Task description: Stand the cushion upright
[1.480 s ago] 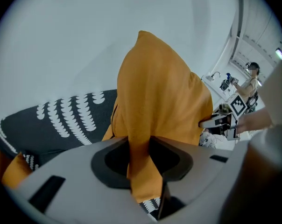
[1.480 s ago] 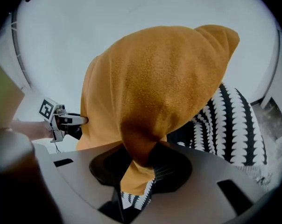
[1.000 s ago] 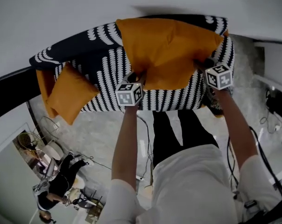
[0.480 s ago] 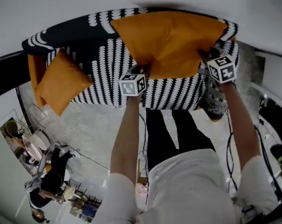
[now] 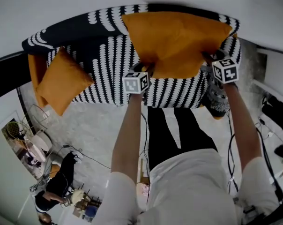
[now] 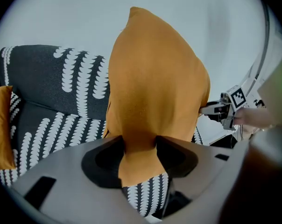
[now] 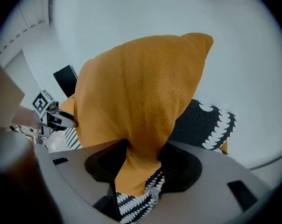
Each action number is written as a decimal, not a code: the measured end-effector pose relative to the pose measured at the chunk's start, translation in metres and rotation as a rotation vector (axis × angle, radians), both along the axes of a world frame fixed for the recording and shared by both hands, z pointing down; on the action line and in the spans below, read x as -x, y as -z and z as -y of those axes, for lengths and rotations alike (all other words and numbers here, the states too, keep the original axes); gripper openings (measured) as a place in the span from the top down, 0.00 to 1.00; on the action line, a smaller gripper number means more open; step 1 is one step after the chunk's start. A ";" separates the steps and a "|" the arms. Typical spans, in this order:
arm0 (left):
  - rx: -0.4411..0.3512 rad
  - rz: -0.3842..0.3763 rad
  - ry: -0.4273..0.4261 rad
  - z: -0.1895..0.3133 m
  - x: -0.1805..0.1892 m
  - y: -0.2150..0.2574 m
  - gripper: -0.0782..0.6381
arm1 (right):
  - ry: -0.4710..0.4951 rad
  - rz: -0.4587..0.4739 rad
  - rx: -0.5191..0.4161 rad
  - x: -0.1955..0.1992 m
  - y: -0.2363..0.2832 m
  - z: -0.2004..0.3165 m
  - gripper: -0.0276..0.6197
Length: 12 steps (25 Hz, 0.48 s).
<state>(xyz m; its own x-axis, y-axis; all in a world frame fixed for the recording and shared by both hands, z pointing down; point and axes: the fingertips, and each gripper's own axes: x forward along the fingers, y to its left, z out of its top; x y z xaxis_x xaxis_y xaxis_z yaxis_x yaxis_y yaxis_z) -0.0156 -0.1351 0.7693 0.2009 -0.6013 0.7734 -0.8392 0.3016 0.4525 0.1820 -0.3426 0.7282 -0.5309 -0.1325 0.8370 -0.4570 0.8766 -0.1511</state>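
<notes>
A large orange cushion (image 5: 176, 41) stands on edge on the black-and-white patterned sofa (image 5: 104, 64), leaning toward the backrest. My left gripper (image 5: 144, 68) pinches its lower left corner; in the left gripper view the fabric (image 6: 155, 87) narrows between the pads of that gripper (image 6: 140, 150). My right gripper (image 5: 212, 57) pinches the lower right corner, where the cushion (image 7: 141, 101) is squeezed between its pads (image 7: 143, 155). Both pairs of jaws have just been opening, and the cloth still fills each gap.
A second orange cushion (image 5: 62, 81) lies tilted at the sofa's left end. A white wall rises behind the sofa. A black panel (image 5: 5, 78) stands at the left. Cables and another person (image 5: 52, 196) are on the pale floor near me.
Both grippers have sunk a little with the cushion, whose lower edge now rests on the seat. The jaws stand wider on the corners than before.
</notes>
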 end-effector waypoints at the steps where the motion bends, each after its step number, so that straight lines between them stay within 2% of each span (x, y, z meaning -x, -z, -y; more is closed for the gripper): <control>1: 0.011 0.006 0.006 -0.004 0.001 0.000 0.58 | -0.012 0.001 0.003 -0.002 0.000 0.000 0.61; 5: 0.050 0.028 -0.013 -0.017 -0.002 0.004 0.57 | -0.080 0.036 0.033 -0.011 0.006 0.000 0.55; 8: 0.060 0.029 -0.045 -0.027 -0.012 0.015 0.57 | -0.052 0.039 0.035 -0.013 0.014 -0.013 0.55; 12: 0.040 0.017 -0.047 -0.042 -0.030 0.041 0.58 | -0.010 0.063 0.029 -0.019 0.032 -0.039 0.55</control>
